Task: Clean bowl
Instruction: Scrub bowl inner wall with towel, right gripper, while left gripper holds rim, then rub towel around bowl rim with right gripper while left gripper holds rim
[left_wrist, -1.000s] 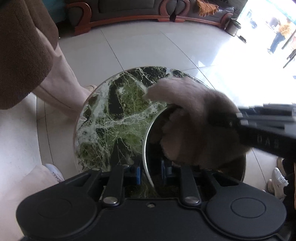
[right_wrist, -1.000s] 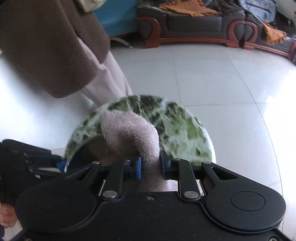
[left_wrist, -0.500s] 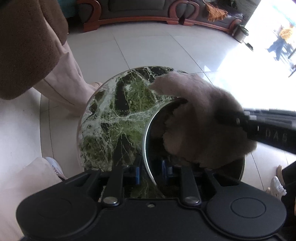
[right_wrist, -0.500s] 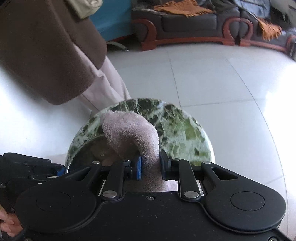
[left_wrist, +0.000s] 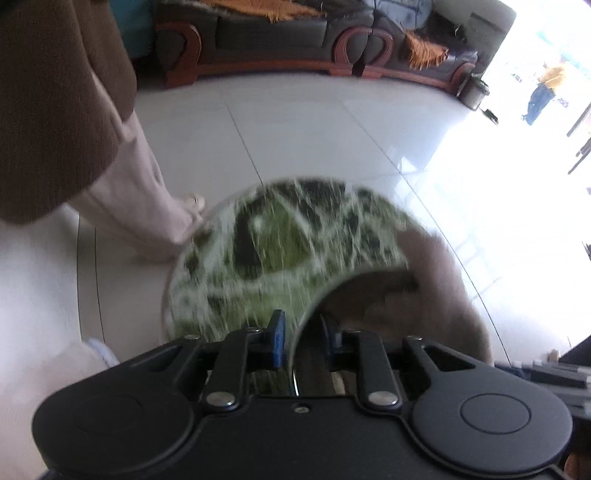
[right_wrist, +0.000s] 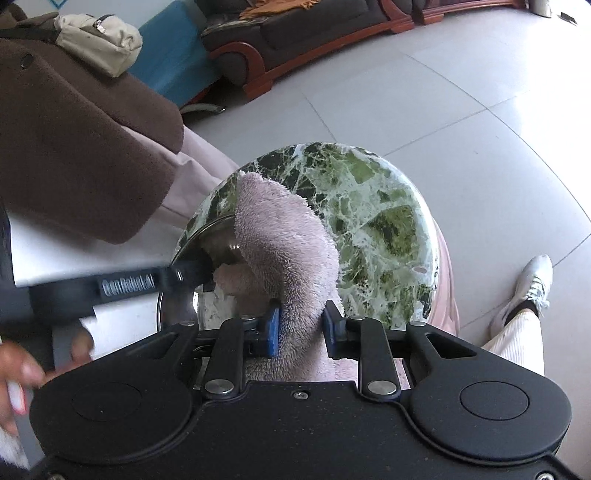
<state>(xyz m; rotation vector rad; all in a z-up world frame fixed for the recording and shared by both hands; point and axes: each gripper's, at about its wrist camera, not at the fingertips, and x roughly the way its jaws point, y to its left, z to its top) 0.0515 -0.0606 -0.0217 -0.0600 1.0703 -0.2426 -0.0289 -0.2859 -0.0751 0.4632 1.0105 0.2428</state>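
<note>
The metal bowl (right_wrist: 184, 295) sits at the near edge of the round marble table (right_wrist: 369, 221), its opening facing up. The left gripper (left_wrist: 303, 338) clamps the bowl's rim. The right gripper (right_wrist: 301, 326) pinches a pink towel (right_wrist: 284, 243), its jaws opening; the towel's long axis runs away over the bowl.

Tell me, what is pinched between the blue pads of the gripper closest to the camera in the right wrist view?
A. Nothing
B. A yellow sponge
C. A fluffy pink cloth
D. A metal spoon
C: the fluffy pink cloth runs down between the right gripper pads, draping into the steel bowl, though its jaws are opening.
</note>
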